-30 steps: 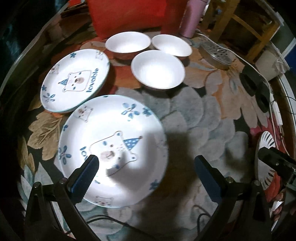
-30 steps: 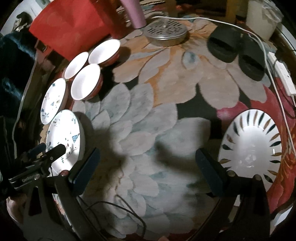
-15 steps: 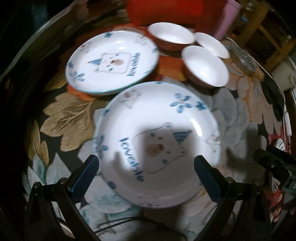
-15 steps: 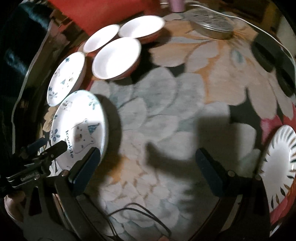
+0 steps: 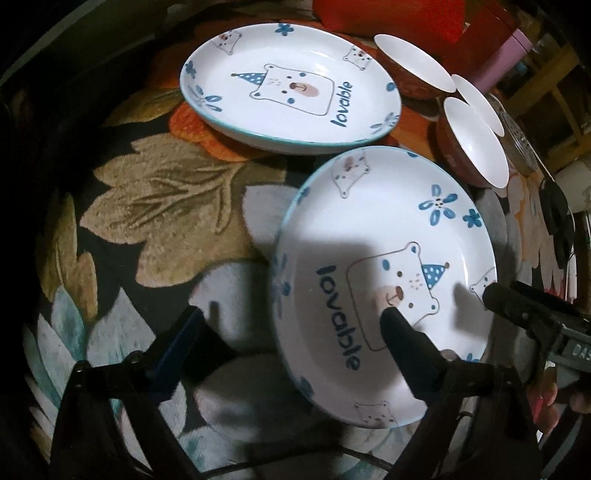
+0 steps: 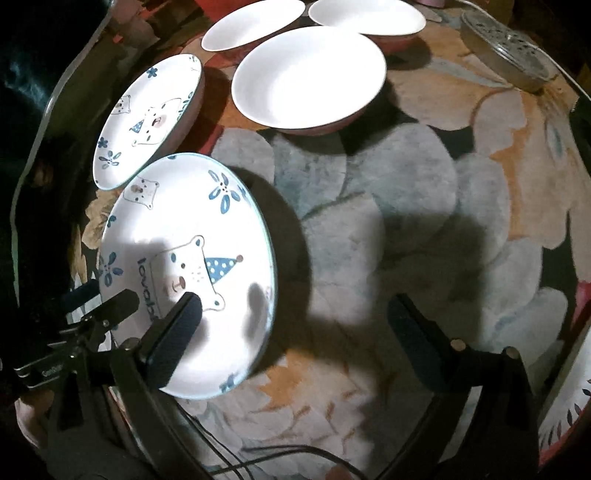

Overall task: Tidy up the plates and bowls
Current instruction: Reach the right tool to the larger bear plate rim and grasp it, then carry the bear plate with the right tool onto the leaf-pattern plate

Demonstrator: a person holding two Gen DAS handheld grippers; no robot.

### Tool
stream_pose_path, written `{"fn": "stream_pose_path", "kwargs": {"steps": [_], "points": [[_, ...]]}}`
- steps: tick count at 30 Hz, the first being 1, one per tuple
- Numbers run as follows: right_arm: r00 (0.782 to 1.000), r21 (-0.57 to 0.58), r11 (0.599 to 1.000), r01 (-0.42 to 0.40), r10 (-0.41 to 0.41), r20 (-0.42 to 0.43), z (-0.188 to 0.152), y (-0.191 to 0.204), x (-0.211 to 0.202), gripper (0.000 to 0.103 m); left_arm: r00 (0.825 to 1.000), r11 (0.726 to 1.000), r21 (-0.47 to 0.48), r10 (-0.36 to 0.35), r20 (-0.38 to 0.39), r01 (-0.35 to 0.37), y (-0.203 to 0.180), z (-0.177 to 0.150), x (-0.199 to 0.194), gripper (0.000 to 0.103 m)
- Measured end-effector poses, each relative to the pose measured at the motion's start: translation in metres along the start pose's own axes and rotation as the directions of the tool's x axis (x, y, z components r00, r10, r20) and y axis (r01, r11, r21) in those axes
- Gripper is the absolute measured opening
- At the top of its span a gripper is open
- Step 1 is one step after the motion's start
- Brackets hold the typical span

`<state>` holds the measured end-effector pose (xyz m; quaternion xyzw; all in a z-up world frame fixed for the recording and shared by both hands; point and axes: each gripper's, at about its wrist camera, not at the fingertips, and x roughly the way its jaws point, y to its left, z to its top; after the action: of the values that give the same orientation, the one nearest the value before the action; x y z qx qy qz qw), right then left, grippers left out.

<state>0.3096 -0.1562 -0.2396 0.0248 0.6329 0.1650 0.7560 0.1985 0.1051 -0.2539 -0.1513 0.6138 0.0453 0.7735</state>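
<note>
Two white bear-print plates lie on the floral rug. The near plate (image 5: pixel 384 258) (image 6: pixel 192 236) sits under both grippers, the far plate (image 5: pixel 291 85) (image 6: pixel 147 114) behind it. My left gripper (image 5: pixel 291 332) straddles the near plate's left rim. One finger is over the bowl of the plate, the other over the rug. My right gripper (image 6: pixel 295 328) straddles its right rim the same way. Both sets of jaws are closing, and no pad presses on the plate. Three white bowls with red outsides (image 6: pixel 306 74) (image 6: pixel 251 26) (image 6: pixel 365 16) stand behind the plates.
A perforated metal lid (image 6: pixel 506 48) lies at the back right. A striped plate (image 6: pixel 569 406) shows at the right edge. In the left wrist view I see a pink bottle (image 5: pixel 506 55), a red object (image 5: pixel 388 14) and dark slippers (image 5: pixel 554 210). A cable (image 6: pixel 277 454) runs below my right gripper.
Both grippers have dropped and moved across toward the near bear plate, which now fills much more of each view. Their fingers now sit on either side of its rims, slightly narrower than before.
</note>
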Motion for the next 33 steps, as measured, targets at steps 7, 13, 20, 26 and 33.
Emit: {"fn": "stream_pose_path", "kwargs": {"steps": [7, 13, 20, 26, 33], "points": [[0.999, -0.031, 0.999, -0.007, 0.006, -0.045, 0.001, 0.006, 0.016, 0.050, 1.000, 1.000, -0.007, -0.025, -0.012, 0.025, 0.018, 0.012, 0.009, 0.053], [0.998, -0.091, 0.995, -0.028, 0.023, -0.056, -0.003, 0.022, 0.023, 0.020, 0.998, 0.996, 0.066, -0.056, -0.006, 0.056, 0.008, 0.022, 0.008, 0.022], [0.999, -0.092, 0.996, -0.019, 0.015, -0.040, -0.004, 0.021, 0.022, 0.017, 0.999, 0.994, 0.099, -0.048, -0.009, 0.048, 0.003, 0.016, 0.000, 0.022], [0.999, -0.062, 0.998, -0.027, 0.025, -0.024, -0.007, 0.011, 0.014, 0.015, 0.999, 0.992, 0.116, -0.041, -0.003, 0.041, -0.010, 0.012, -0.004, 0.022], [0.999, -0.039, 0.999, -0.033, 0.033, 0.000, -0.008, 0.005, 0.004, 0.014, 0.999, 0.991, 0.131, -0.033, 0.004, 0.032, -0.024, 0.015, -0.005, 0.022]]}}
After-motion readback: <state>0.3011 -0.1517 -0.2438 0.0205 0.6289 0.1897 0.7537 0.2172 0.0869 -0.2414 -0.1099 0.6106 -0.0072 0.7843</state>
